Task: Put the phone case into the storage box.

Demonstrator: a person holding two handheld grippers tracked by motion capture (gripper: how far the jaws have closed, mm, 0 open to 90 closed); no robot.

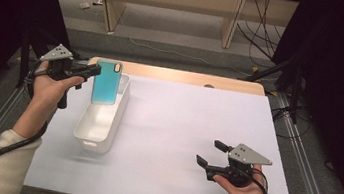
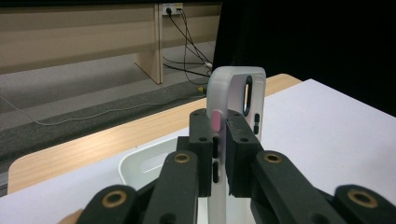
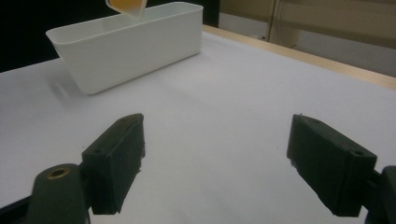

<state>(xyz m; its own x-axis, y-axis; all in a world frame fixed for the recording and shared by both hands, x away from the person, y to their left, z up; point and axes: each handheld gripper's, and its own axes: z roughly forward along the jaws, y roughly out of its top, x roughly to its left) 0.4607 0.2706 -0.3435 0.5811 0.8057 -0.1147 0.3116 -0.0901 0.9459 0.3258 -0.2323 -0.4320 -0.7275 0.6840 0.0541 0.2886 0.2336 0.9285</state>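
The left gripper (image 1: 94, 70) has its fingers (image 2: 201, 140) clamped on one edge of a phone case (image 1: 107, 83), held upright (teal face showing) over the bin (image 1: 98, 130) just below them. The right gripper (image 1: 209, 156) hovers with fingers (image 3: 114, 161) spread wide over bare worktop (image 1: 181, 123), well apart from the bin.

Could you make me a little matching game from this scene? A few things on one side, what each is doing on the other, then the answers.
Things:
1. phone case
2. bin
3. left gripper
4. right gripper

States:
A. open, holding nothing, over the white sheet
B. white, stands on the table
C. shut on the edge of the case
D. turquoise, held upright above the bin

Pairs: 1-D, 2-B, 3-C, 4-A
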